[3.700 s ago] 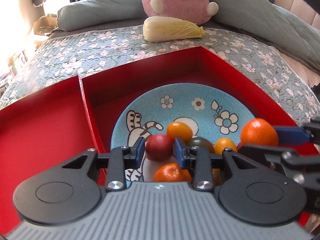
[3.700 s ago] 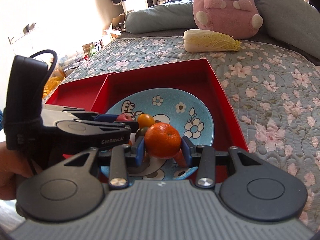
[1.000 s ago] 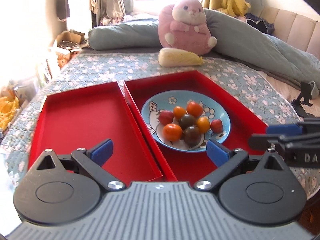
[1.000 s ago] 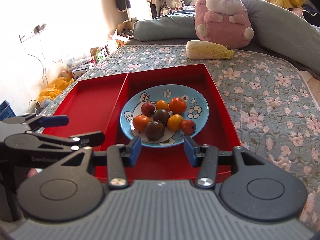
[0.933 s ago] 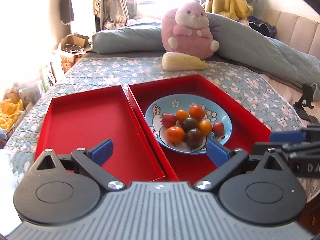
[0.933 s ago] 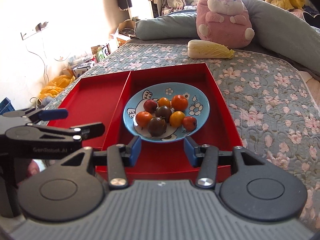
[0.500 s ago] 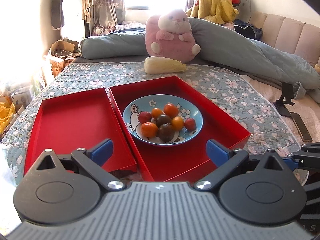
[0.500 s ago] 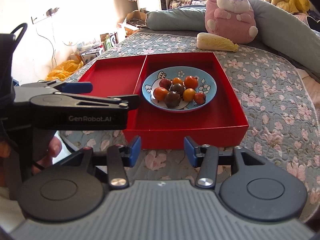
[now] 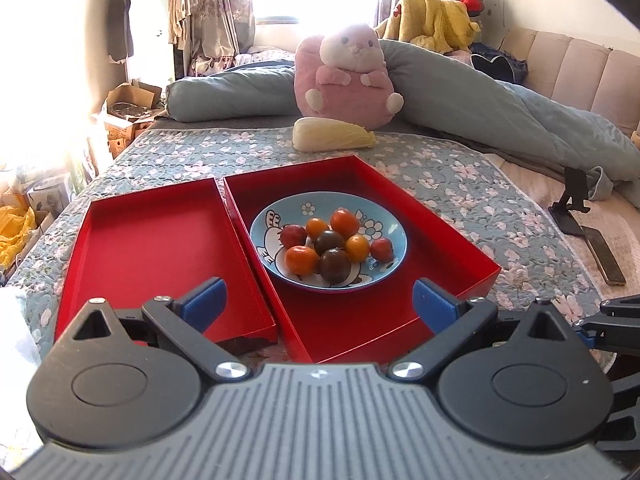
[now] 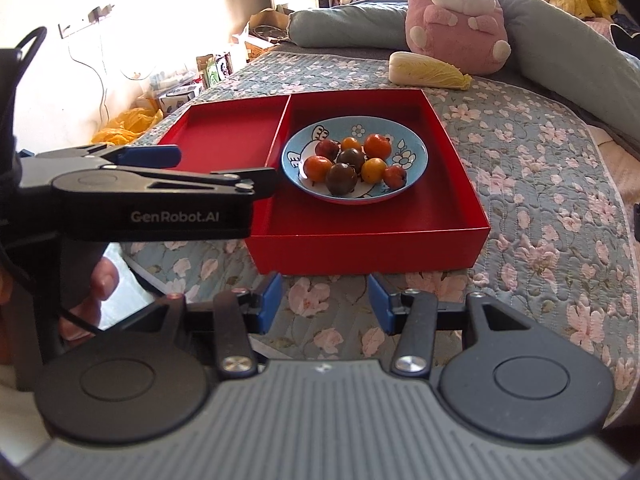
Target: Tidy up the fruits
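A blue cartoon plate (image 9: 390, 222) (image 10: 416, 146) sits in the right red tray (image 9: 452, 248) (image 10: 452, 208) on the bed. It holds several small fruits: orange, yellow, red and dark ones, among them an orange one (image 9: 344, 221) (image 10: 377, 145) and a dark one (image 9: 334, 265) (image 10: 341, 178). The left red tray (image 9: 152, 240) (image 10: 224, 128) holds nothing. My left gripper (image 9: 319, 305) is wide open and empty, well short of the trays. My right gripper (image 10: 325, 304) is open and empty, in front of the tray's near wall.
A napa cabbage (image 9: 332, 139) (image 10: 428, 69) and a pink plush toy (image 9: 346, 76) (image 10: 460, 20) lie behind the trays on the flowered quilt (image 10: 540, 168). A phone stand and a phone (image 9: 602, 254) lie at the right. The left gripper's body (image 10: 152, 196) fills the left of the right wrist view.
Both grippers let go of their fruits onto the plate and opened. Both have pulled back and up from the trays; over the last second they kept backing away.
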Available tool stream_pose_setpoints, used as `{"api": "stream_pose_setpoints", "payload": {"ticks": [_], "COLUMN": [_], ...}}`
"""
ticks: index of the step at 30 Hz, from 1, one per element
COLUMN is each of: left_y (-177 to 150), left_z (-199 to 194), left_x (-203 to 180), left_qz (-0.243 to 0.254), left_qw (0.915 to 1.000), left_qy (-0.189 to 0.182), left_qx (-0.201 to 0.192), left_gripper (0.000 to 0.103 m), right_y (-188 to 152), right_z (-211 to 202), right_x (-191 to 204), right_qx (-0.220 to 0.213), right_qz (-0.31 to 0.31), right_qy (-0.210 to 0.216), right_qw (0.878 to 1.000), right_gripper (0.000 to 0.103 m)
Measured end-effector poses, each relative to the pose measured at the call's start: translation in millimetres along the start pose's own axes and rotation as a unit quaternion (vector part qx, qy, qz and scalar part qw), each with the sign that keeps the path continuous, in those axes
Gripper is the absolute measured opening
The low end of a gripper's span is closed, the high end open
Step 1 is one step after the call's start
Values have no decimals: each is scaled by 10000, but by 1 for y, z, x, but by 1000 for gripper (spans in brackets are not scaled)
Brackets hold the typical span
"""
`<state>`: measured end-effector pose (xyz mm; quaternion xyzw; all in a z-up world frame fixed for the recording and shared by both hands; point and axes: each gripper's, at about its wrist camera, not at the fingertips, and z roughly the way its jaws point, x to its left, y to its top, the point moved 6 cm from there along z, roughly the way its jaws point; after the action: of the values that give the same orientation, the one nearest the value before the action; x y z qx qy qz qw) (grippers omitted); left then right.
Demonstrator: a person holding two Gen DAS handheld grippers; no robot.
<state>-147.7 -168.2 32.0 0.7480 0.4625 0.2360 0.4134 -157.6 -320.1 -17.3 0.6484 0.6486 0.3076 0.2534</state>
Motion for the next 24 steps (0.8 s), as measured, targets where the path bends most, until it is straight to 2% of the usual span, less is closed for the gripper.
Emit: {"api": "stream_pose_setpoints", "payload": {"ticks": [24], "left_y": [-6], "left_z": [5], "left_x": [-1], "left_qz": [16], "left_qw": [10000], "left_qy": [-39], "left_qx": [72], "left_gripper": [101], "right_y": [-7], "right_z": [12], "right_x": [2], "right_qx": [125], "right_qz": [44], "right_qy": [62], "right_qw": [9999], "right_gripper": [51]}}
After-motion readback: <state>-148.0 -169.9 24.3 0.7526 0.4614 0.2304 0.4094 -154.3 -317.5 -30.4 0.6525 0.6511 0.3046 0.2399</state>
